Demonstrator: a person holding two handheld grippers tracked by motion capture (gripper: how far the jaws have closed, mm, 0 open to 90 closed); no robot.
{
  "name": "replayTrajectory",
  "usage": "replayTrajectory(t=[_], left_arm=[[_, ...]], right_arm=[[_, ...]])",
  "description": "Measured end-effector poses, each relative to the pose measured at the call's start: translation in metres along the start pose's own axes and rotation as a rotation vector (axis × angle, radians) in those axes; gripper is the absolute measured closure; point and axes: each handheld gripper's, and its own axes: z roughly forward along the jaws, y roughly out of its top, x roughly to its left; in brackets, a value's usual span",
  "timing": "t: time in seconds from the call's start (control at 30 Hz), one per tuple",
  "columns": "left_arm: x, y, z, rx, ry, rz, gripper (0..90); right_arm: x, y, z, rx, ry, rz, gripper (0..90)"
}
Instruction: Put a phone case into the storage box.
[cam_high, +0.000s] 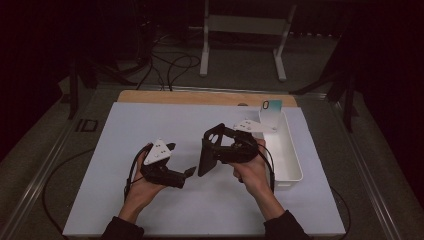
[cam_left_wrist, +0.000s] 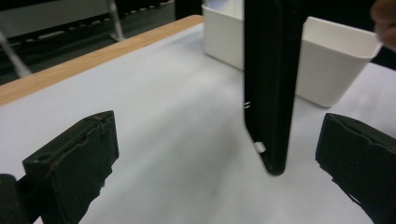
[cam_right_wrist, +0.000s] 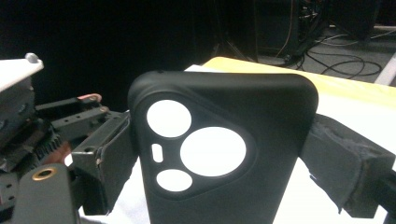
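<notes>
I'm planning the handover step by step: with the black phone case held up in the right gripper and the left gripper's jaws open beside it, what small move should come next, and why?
Probably ease the left gripper forward so its open jaws straddle the lower edge of the phone case, then close. The right gripper already clamps the case by its sides, and in the left gripper view the case hangs between the jaws but beyond them.

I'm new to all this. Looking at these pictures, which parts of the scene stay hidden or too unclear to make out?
- Black rubbery phone case: its lower end is cut off by the bottom edge of the right gripper view.
- White plastic bin: its inside is hidden by its own wall in the left gripper view.
- Small pale card with a teal top in the bin: too small to read in the high view.
- Floor behind the table: too dark.
</notes>
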Motion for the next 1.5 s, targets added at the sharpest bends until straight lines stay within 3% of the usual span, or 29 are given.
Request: replayTrajectory(t=[0.27, 0.47, 0.5, 0.73, 1.13, 1.5], left_arm=[[0.017, -0.012, -0.013, 0.012, 0.071, -0.026, 0.0], [0.024, -0.019, -0.017, 0.013, 0.078, -0.046, 0.0], [0.03, -0.029, -0.025, -0.005, 0.101, -0.059, 0.0], [0.035, -0.051, -0.031, 0.016, 0.135, -0.06, 0.0], [0.041, -0.081, -0.057, -0.027, 0.192, -0.1, 0.0], [0.044, -0.091, -0.067, -0.023, 0.244, -0.111, 0.0]], right_arm=[[-0.004, 0.001, 0.001, 0.01, -0.018, -0.008, 14.4], [-0.005, 0.001, 0.001, 0.013, -0.024, -0.013, 14.4], [-0.005, 0.001, 0.001, 0.013, -0.024, -0.013, 14.4], [-0.009, 0.005, -0.002, 0.009, -0.041, -0.018, 14.4], [-0.012, 0.007, -0.005, 0.007, -0.06, -0.031, 14.4], [-0.023, 0.017, -0.004, 0.006, -0.08, -0.03, 14.3]])
